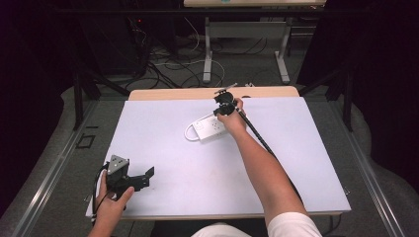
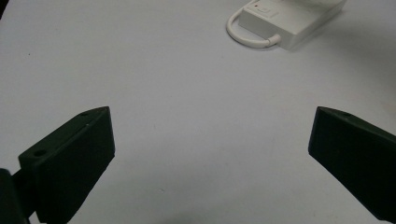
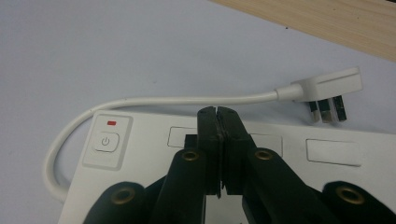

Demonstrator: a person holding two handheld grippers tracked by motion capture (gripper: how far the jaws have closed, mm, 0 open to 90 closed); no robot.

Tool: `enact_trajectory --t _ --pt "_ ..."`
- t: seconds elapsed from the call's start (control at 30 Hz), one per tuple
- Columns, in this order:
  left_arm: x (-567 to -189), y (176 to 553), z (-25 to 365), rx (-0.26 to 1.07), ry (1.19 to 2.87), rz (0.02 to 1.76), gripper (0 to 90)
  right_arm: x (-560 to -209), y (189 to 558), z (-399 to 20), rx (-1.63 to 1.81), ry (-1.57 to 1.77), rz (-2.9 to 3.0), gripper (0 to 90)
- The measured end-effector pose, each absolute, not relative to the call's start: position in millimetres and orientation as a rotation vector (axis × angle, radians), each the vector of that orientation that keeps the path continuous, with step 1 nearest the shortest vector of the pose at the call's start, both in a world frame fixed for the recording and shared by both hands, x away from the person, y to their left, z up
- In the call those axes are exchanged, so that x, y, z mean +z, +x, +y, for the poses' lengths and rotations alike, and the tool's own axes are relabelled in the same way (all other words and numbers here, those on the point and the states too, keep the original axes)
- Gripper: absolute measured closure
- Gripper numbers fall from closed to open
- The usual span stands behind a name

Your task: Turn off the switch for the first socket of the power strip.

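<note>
- Our right tool (image 3: 218, 112) hangs over the white power strip (image 3: 280, 186), which lies toward the far side of the counter (image 1: 296, 163); its jaws are pressed together on nothing.
- Our left tool (image 2: 210, 154) rests spread wide and empty near the counter's front edge.
- To press the power button (image 3: 106, 141), we should slide sideways and come straight down, clear of the cord (image 3: 187, 99) and plug (image 3: 327, 88).

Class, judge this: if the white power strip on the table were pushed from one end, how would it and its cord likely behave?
The power strip looks rigid and flat, so it would probably slide rather than tip. Its short cord curves loosely, so it likely flexes and drags the plug along. The smooth table cover suggests easy sliding.
</note>
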State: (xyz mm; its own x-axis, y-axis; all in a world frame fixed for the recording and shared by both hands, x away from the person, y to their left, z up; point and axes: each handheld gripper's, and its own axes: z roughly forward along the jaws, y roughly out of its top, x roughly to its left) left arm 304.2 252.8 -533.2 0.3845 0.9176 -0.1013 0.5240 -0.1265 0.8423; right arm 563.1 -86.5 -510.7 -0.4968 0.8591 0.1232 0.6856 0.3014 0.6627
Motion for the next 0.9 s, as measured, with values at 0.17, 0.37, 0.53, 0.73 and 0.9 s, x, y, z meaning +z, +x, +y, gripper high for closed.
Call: enact_trajectory --t 0.17,0.37,0.53,0.73,0.9 --pt "-533.0 304.0 253.7 0.567 1.786 1.262 0.4 -517.3 563.4 -81.6 1.009 1.401 2.301 90.0" --pt "-533.4 304.3 254.3 0.574 1.783 1.260 0.4 -522.4 564.1 -78.8 0.967 1.407 2.317 90.0" --pt "-533.6 304.5 254.5 0.573 1.784 1.259 0.4 -525.8 565.3 -79.3 0.950 1.420 2.313 90.0" --pt "-533.5 304.4 254.3 0.574 1.784 1.259 0.4 -527.1 564.0 -79.2 0.948 1.411 2.297 90.0" --pt "-533.4 304.1 253.9 0.572 1.784 1.259 0.4 -529.6 563.1 -80.6 1.000 1.402 2.278 90.0"
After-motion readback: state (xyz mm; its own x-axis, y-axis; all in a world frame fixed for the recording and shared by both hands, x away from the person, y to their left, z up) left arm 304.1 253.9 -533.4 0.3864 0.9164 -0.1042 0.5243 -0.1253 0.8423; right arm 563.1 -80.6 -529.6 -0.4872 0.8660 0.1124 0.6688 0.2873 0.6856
